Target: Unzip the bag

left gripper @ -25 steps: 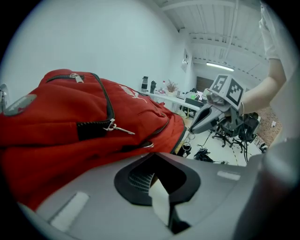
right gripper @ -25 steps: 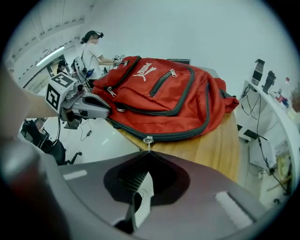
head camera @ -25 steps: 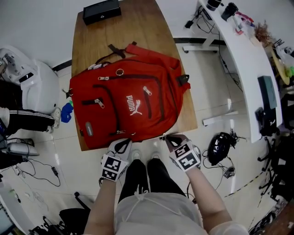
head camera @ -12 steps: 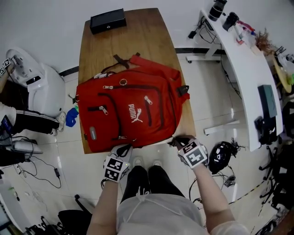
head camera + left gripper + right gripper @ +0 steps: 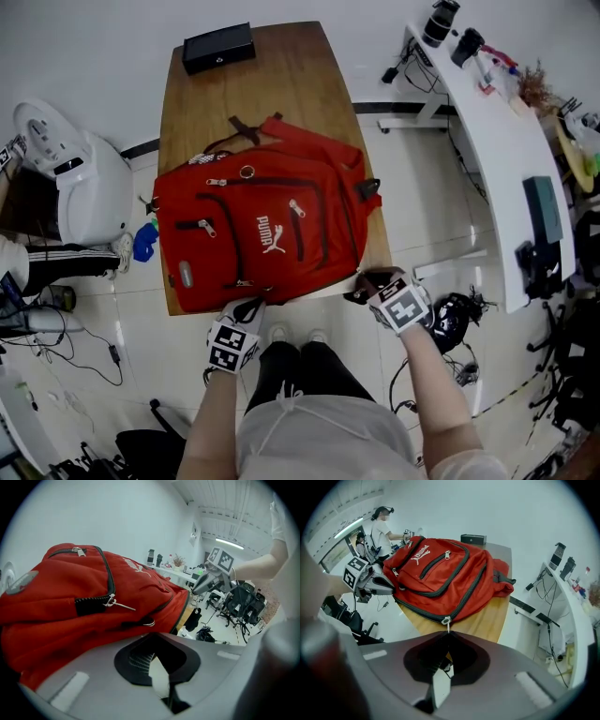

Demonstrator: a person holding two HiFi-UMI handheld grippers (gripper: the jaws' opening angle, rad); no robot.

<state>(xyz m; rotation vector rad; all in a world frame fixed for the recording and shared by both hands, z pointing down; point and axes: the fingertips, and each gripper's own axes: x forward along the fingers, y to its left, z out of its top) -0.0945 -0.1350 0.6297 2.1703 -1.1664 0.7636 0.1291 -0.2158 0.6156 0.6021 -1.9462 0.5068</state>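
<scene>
Status: unzipping has hardly begun. The bag lies flat on the surface, front face up, with its bottom edge at the near rim. My right tool is closed on the main zipper pull at the bag's near right corner. In the right gripper view the dark zipper track running away from the slider on both sides reads as closed, so I judge the whole run is left to open. My left tool has its jaws together against the bag's near left edge. Red fabric sits right at the tips, and I judge it is pinching that edge to brace the bag. Count: one bag; two tools; one main zipper pull held; three smaller pulls visible on the front pockets, none opened; one black box at the far end of the surface.
</scene>
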